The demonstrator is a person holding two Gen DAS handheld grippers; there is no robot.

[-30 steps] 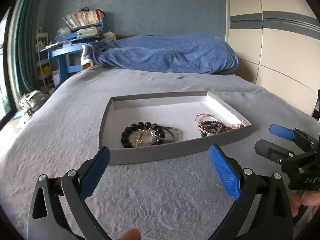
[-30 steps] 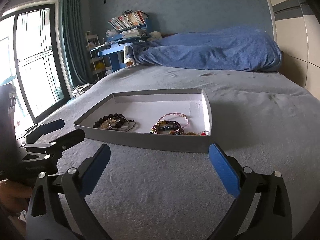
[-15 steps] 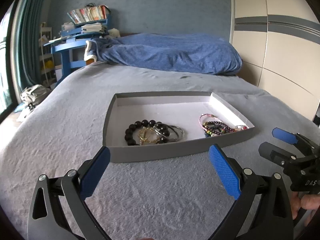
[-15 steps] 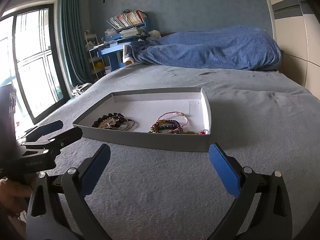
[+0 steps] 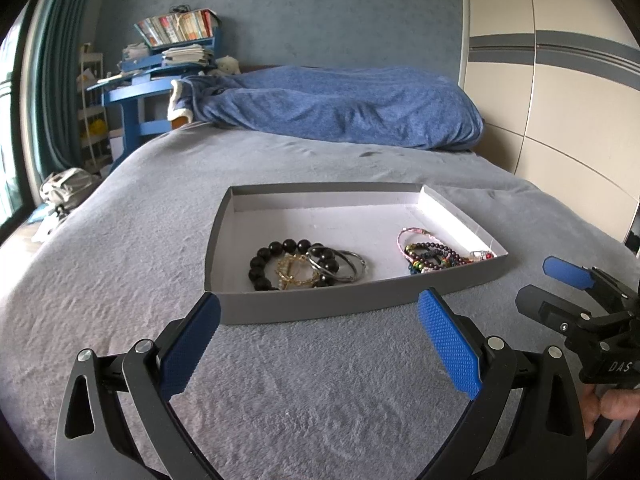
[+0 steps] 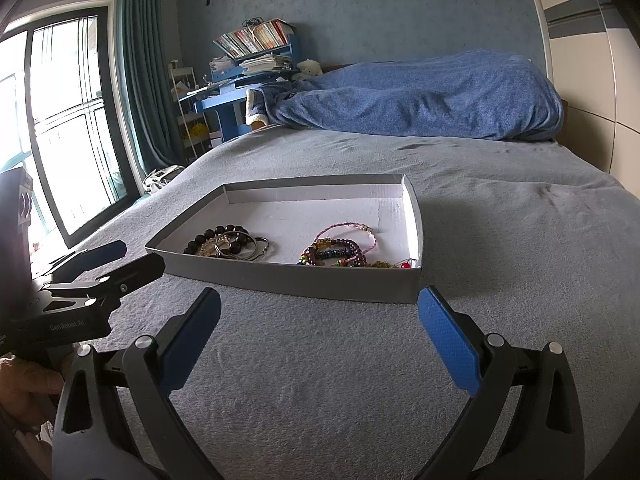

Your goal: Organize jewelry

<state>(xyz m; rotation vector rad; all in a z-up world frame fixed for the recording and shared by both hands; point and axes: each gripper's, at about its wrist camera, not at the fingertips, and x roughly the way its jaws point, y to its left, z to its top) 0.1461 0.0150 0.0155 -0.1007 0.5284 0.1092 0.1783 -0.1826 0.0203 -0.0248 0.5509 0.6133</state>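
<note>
A shallow grey cardboard tray with a white floor lies on the grey bed cover; it also shows in the right wrist view. In it lie a black bead bracelet, a gold chain and silver bangles at the left, and pink and multicoloured bead bracelets at the right. My left gripper is open and empty, just short of the tray's near wall. My right gripper is open and empty, also before the tray.
A rumpled blue blanket lies across the far end of the bed. A blue desk with books stands at the back left. A wardrobe lines the right side. A window and curtain are at the left.
Both grippers have shifted slightly; the tray has drifted a little right in the left wrist view and left in the right wrist view. Both stay open and empty.
</note>
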